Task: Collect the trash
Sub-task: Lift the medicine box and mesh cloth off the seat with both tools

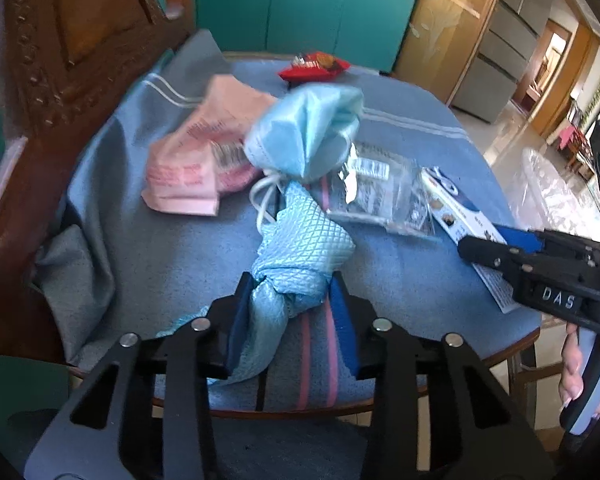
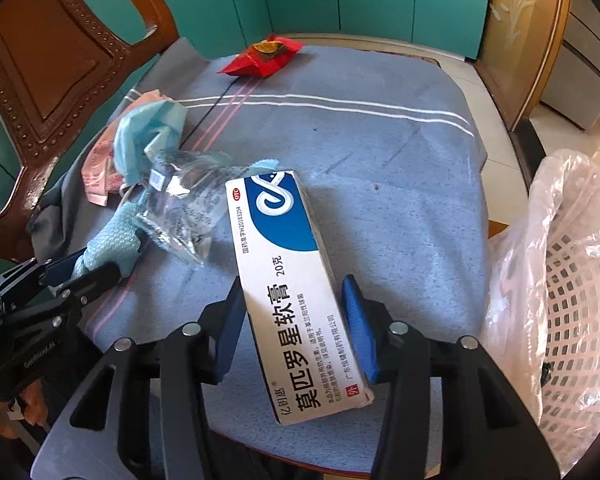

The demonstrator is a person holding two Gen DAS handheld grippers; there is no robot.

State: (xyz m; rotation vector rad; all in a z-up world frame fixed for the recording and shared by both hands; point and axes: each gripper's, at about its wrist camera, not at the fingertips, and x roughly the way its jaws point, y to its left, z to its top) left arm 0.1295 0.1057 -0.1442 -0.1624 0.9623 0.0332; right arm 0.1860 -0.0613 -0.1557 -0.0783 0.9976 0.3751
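Note:
My left gripper (image 1: 290, 284) is shut on the knotted end of a light-blue quilted cloth (image 1: 300, 240) lying on the chair seat. Behind the cloth lie a crumpled blue face mask (image 1: 304, 132), a pink packet (image 1: 196, 160), a clear plastic wrapper (image 1: 380, 192) and a red snack wrapper (image 1: 314, 66). My right gripper (image 2: 292, 284) straddles a white and blue ointment box (image 2: 284, 240) that lies flat on the seat. Its left pad touches the box and a narrow gap shows at the right pad, so it stands open.
The seat is covered by a blue-grey towel (image 2: 380, 140). A carved wooden chair back (image 1: 60, 60) rises on the left. A pale basket lined with a clear plastic bag (image 2: 560, 280) stands to the right of the seat. Teal cabinets (image 2: 340, 0) are behind.

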